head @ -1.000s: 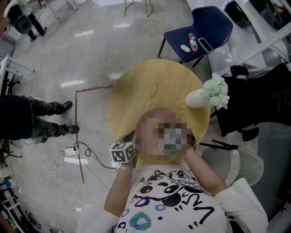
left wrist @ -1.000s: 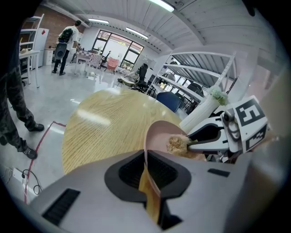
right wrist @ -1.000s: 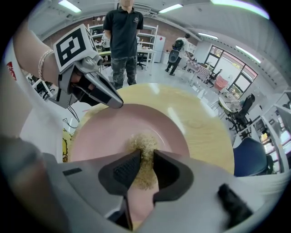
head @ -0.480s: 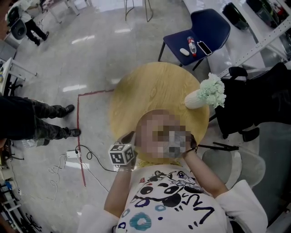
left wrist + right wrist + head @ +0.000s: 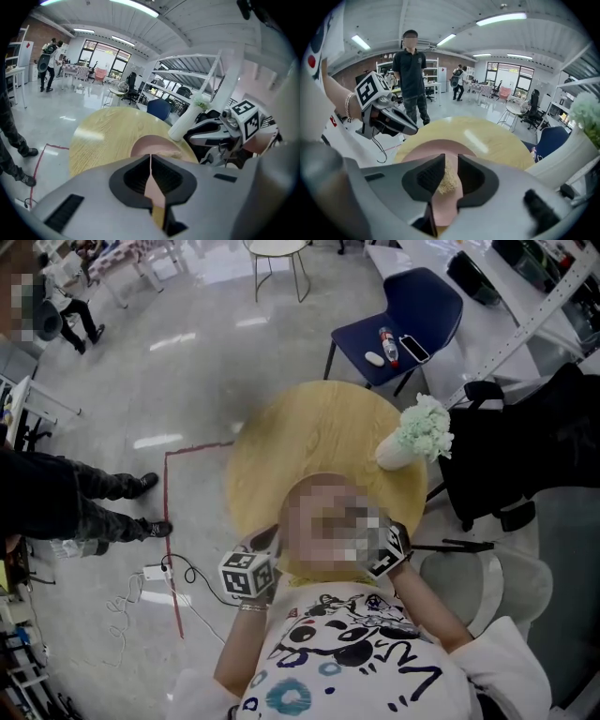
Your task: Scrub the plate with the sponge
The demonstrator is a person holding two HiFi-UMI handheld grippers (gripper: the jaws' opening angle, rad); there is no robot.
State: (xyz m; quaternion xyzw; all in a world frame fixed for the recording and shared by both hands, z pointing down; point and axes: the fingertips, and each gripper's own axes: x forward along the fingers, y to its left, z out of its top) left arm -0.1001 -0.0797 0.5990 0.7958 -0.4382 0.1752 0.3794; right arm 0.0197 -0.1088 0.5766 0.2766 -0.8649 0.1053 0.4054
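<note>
While the left claw [image 5: 150, 156] sits shut and the right claw [image 5: 451, 156] has just been closing on the sponge [image 5: 447, 180], the plate [image 5: 430, 147] seems yet unscrubbed.

Glossy grey floor [image 5: 187, 381] with red tape line [image 5: 171, 531], round wooden table [image 5: 309, 437], blue chair [image 5: 422, 301]

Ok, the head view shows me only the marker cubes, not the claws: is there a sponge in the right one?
Observer: Yes, a tan sponge sits pinched in the right gripper's claw, which has just been closing.
Operator: And the plate?
Observer: A pink plate shows just behind that sponge, over the round table.
Operator: The left claw?
Observer: The left gripper is shut on the plate's near rim.
</note>
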